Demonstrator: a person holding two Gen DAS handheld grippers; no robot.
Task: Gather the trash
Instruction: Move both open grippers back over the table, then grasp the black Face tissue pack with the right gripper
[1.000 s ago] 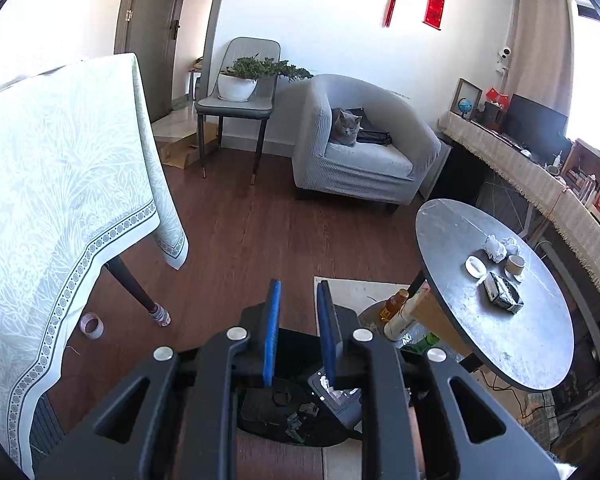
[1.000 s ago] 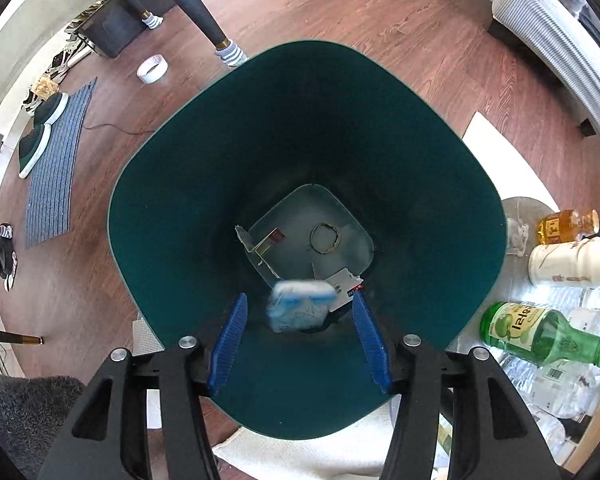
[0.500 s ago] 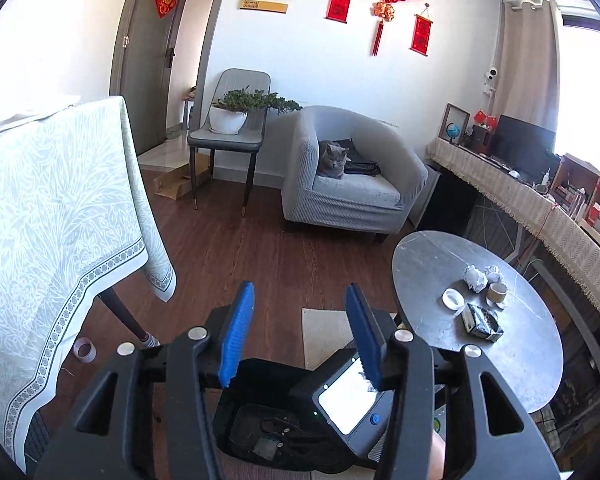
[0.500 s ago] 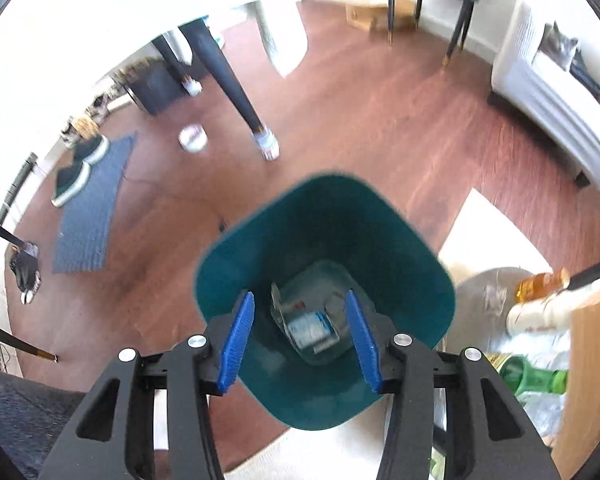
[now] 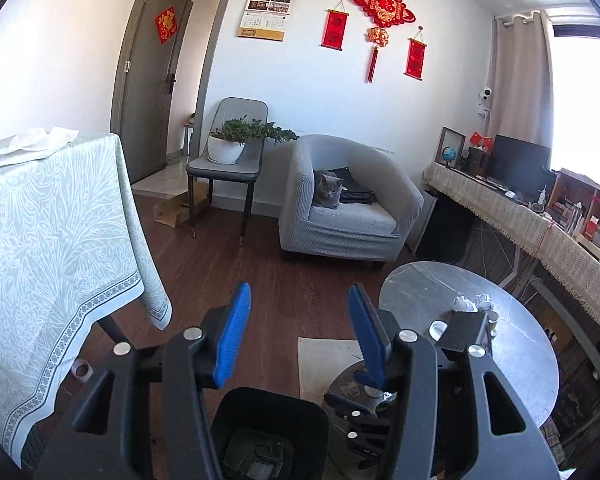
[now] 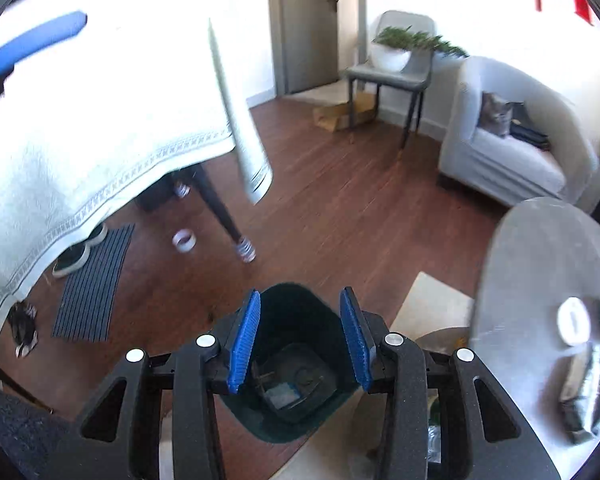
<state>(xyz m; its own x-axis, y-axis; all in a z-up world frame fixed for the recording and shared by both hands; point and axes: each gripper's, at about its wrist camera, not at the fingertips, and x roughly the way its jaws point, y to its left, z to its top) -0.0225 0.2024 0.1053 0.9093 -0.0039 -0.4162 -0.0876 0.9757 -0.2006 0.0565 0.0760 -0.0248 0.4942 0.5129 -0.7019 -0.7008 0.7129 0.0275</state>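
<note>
Tools, left (image 5: 296, 334) just widening and right (image 6: 298, 338) narrowing, are hanging empty-jawed above the bin (image 6: 296, 364), leaving wrappers (image 5: 472, 303) waiting at two o'clock on the worktop (image 5: 520, 364).

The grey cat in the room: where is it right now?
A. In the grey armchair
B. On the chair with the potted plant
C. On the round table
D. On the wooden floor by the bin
A: the cat sits on the seat cushion of the grey armchair, beside a dark bag.

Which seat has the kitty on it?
The round grey armchair: a grey cat sits on its cushion. The thin-legged chair beside it holds only a potted plant.
</note>
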